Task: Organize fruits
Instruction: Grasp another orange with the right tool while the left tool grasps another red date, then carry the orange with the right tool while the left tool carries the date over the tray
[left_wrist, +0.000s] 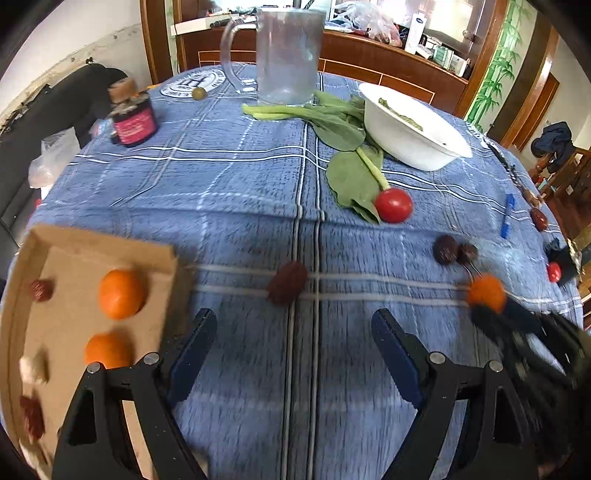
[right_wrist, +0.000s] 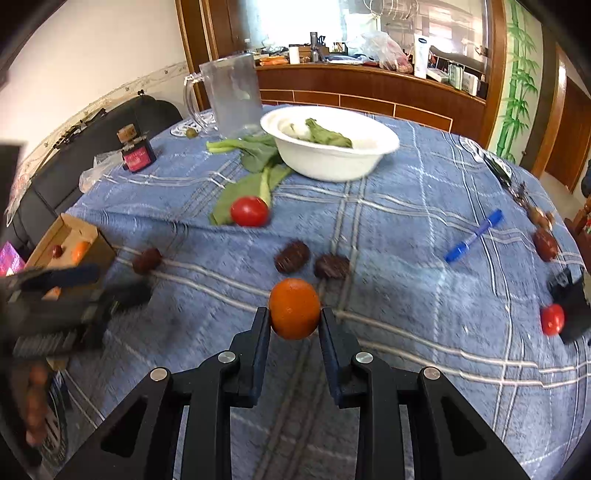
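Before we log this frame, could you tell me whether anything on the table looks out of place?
Yes: leafy greens lie loose on the tablecloth beside the white bowl, and a blue pen sits among the scattered fruit. Nothing looks spilled or damaged.

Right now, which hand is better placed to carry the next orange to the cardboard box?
Right. The right gripper already has its fingers pressed on the orange; the left gripper is open and empty.
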